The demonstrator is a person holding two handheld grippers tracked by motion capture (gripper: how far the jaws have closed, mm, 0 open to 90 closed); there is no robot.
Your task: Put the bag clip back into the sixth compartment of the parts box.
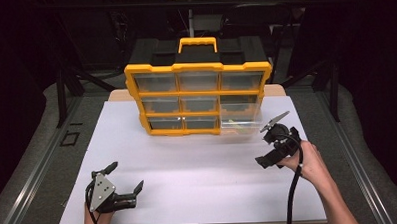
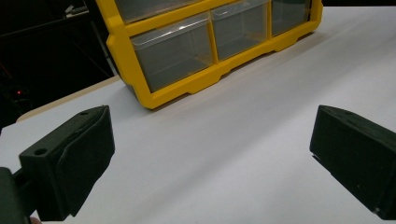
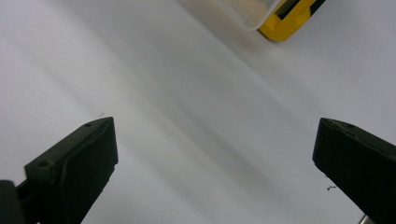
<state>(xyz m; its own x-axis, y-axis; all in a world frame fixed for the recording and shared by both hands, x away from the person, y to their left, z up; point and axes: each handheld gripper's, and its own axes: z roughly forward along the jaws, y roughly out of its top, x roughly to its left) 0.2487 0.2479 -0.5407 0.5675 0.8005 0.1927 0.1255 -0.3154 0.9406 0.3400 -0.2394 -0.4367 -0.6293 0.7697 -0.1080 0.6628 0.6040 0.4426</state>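
A yellow and black organizer case [image 1: 197, 68] with clear drawers stands upright at the back middle of the white table board [image 1: 188, 162]. Its bottom right drawer [image 1: 239, 121] is pulled partly out. My left gripper [image 1: 124, 176] rests near the front left corner, open and empty. In the left gripper view, the left gripper [image 2: 212, 158] faces the case's yellow frame [image 2: 140, 79] across bare board. My right gripper [image 1: 269, 148] hovers in front of the pulled-out drawer, open with nothing between its jaws. In the right gripper view, the right gripper [image 3: 215, 168] looks down on the board, with the clear drawer corner [image 3: 247, 11] and yellow frame [image 3: 287, 21] at the top.
The white board lies on a wooden table top [image 1: 121, 94] whose edge shows behind it. Dark metal stand legs [image 1: 65, 81] rise at the back left and right. Grey floor [image 1: 32, 148] flanks the table on both sides.
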